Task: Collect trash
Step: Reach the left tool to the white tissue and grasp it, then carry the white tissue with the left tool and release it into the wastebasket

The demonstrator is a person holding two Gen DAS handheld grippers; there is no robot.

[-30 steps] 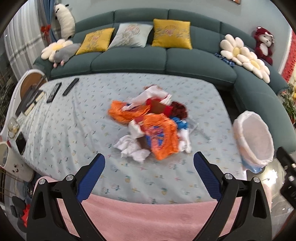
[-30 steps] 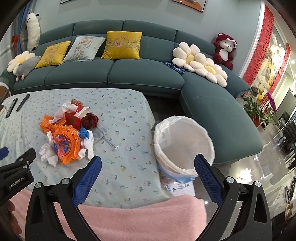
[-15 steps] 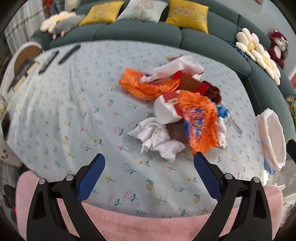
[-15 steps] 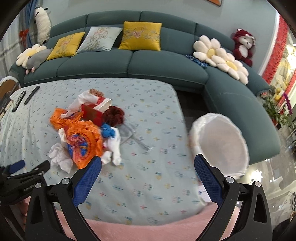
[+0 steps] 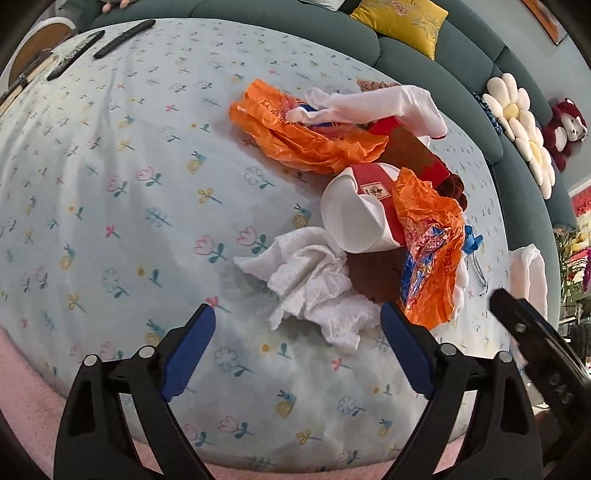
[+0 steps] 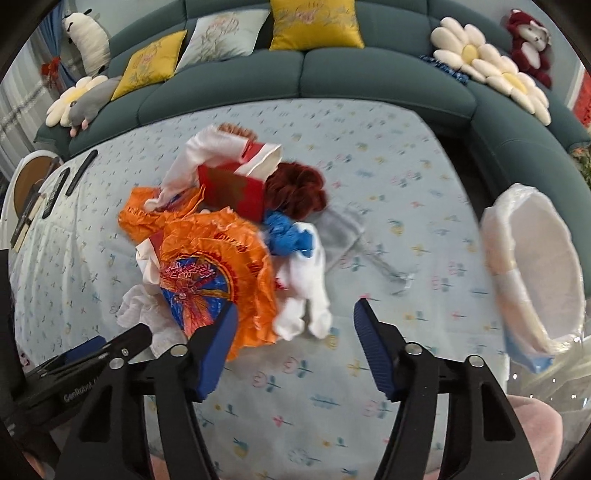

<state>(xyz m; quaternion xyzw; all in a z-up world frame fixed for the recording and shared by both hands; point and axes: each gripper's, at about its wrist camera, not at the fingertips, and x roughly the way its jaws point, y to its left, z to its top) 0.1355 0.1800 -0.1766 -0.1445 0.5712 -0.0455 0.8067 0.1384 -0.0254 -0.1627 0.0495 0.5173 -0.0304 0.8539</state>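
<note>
A trash pile lies on the flowered tablecloth [image 5: 110, 184]: orange plastic wrappers [image 5: 306, 136], a red and white paper cup [image 5: 362, 210], a red box [image 6: 232, 192] and a blue scrap [image 6: 284, 232]. My left gripper [image 5: 297, 317] hangs low over a crumpled white tissue [image 5: 314, 288]; its jaws are closing, with the tissue's near end between them, untouched. My right gripper [image 6: 295, 312] is closing too, around the lower end of a white cloth [image 6: 306, 291] beside the big orange wrapper [image 6: 214, 273]; its pads are apart from the cloth. A white-lined bin [image 6: 535, 266] stands off the table's right edge.
Two remote controls [image 5: 122, 35] lie at the far left of the table. A teal sofa [image 6: 369, 77] with yellow cushions, flower pillows and plush toys wraps the far side. A pink cloth [image 5: 29, 406] covers the near edge. A clear pouch [image 6: 343, 229] lies right of the pile.
Both grippers have dropped and tilted down towards the pile, which now fills the views. The right jaws have narrowed markedly, the left slightly.
</note>
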